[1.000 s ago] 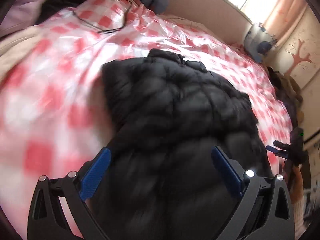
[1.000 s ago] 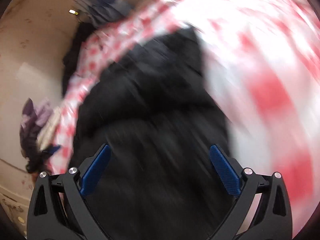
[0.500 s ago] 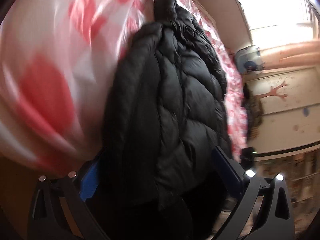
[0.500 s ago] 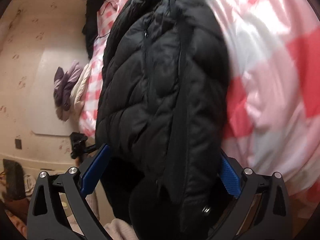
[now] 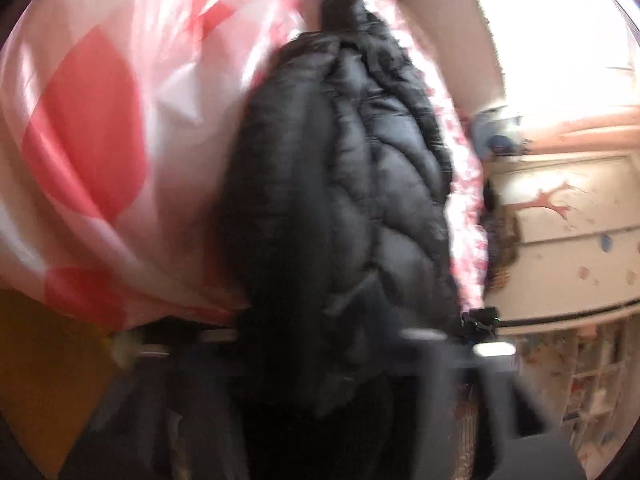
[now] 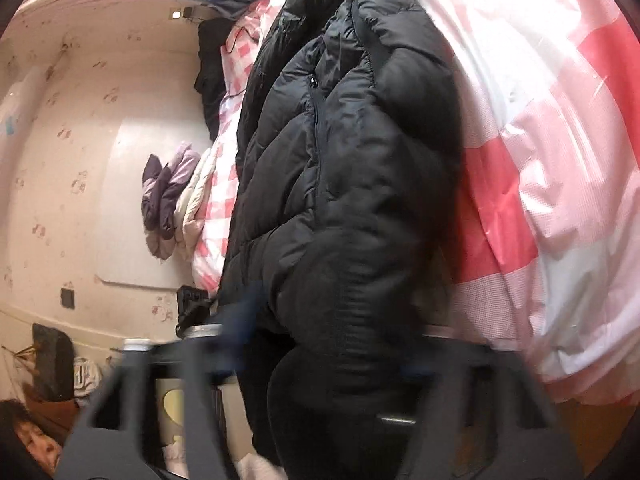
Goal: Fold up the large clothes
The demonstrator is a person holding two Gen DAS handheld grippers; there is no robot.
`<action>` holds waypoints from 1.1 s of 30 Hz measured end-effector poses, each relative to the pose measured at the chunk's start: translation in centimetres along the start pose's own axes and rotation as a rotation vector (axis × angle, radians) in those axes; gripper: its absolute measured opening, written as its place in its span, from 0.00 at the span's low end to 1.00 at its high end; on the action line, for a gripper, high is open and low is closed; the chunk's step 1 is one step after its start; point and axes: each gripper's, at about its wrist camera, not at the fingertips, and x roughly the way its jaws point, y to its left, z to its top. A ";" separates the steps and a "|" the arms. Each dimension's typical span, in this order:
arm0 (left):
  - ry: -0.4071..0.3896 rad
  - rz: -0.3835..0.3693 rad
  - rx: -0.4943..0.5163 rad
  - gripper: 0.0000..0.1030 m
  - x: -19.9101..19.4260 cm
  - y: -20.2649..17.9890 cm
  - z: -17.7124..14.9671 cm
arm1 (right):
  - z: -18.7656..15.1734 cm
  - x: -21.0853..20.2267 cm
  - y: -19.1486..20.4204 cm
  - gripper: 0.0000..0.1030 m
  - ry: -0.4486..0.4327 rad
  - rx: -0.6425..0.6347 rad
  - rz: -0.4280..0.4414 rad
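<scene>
A black puffer jacket [image 5: 344, 184] lies on a bed with a pink-and-white checked cover [image 5: 100, 140], its lower edge hanging over the bed's near side. In the right wrist view the jacket [image 6: 344, 184] fills the middle, zip running down it. My left gripper [image 5: 320, 344] is blurred at the jacket's hem, its fingers on either side of the cloth. My right gripper [image 6: 320, 344] is also blurred at the hem, with the jacket between its fingers. The blur hides how far either gripper is closed.
The checked cover [image 6: 540, 160] drapes over the bed edge. A purple and cream pile of clothes [image 6: 172, 200] lies further along the bed. A black garment [image 6: 210, 72] hangs near the wall. A decorated wall [image 5: 560, 216] and shelves [image 5: 580, 380] stand beyond.
Both grippers have dropped from above the jacket to the bed's near edge, at its hem. The fingers now blur, moving inward around the cloth.
</scene>
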 end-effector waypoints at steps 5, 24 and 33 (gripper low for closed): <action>-0.074 -0.093 0.023 0.09 -2.4 -3.0 -0.1 | 0.0 -0.9 3.7 0.09 -0.114 -0.069 0.106; 0.111 -0.077 0.107 0.69 -7.9 -0.2 -7.5 | -7.7 -8.0 0.6 0.55 0.041 0.027 0.093; 0.026 -0.236 -0.007 0.93 -7.2 4.7 -4.7 | -6.9 -5.9 -4.4 0.82 0.064 0.113 0.138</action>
